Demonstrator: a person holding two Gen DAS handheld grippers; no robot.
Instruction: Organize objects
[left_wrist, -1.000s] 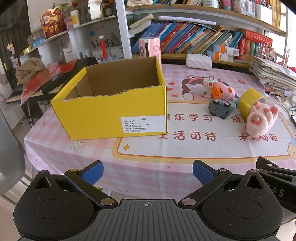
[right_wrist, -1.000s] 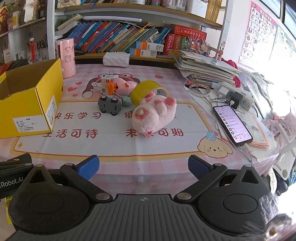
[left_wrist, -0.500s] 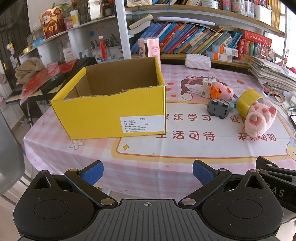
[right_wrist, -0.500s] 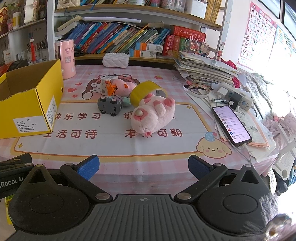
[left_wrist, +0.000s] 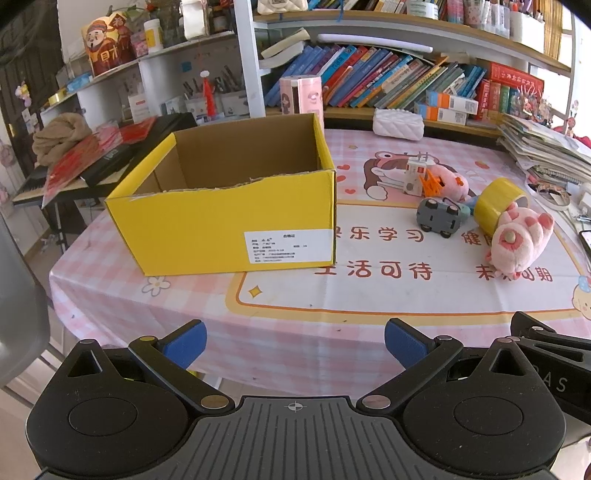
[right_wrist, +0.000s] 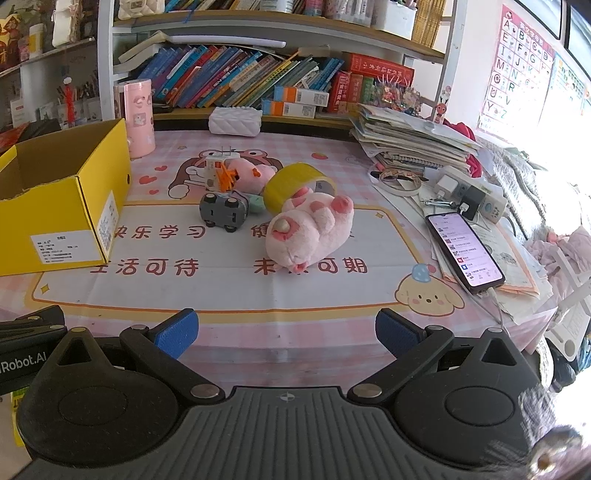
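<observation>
Table (left_wrist: 295, 332) with pink printed cloth. Open yellow box (left_wrist: 229, 236) stands at its left, apparently empty, presumably the receptacle. To its right, clustered in contact or nearly so: pink plush toy (right_wrist: 306, 232), yellow tape roll (right_wrist: 291, 184), grey toy car (right_wrist: 221, 212), small white-and-orange toy (right_wrist: 218, 173). Left gripper (left_wrist: 293, 341) and right gripper (right_wrist: 286, 332) hover at the near edge, spread wide, holding nothing, likely poised for a first pick.

Crowded bookshelves (right_wrist: 236, 74), seemingly sunlit room
</observation>
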